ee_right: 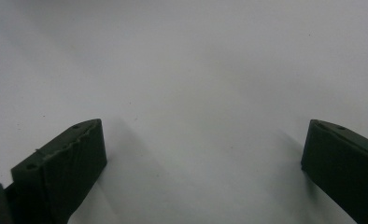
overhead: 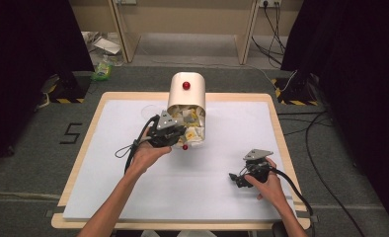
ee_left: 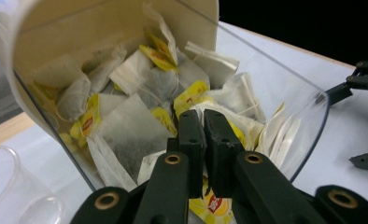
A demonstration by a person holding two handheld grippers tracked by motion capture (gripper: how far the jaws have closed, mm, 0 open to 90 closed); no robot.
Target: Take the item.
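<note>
Desk (overhead: 108, 163): white sheet on a wooden top, with dark floor around it.
Dispenser (overhead: 186, 94): cream body with a red knob (overhead: 186, 85), standing at the far centre of the desk; its clear front flap (ee_left: 308, 116) hangs open toward the person.
Tea bags (ee_left: 130, 126): a heap of white bags with yellow tags fills the dispenser mouth and lies against the flap.
Left gripper (ee_left: 204, 140): at the dispenser mouth, inside the flap's edge; jaws almost together, pressed into the heap. Whether a bag is pinched between them cannot be told.
Left hand (overhead: 145, 155): holds the left gripper from the near side.
Right gripper (overhead: 242, 177): at the near right of the desk, well apart from the dispenser; jaws wide apart over the bare white sheet, with nothing between them.
Right hand (overhead: 269, 185): holds the right gripper.
Glass (ee_left: 9, 191): clear, on the desk just beside the dispenser in the left gripper view.
Obstruction: the flap and the packed bags crowd the left jaws on both sides.
</note>
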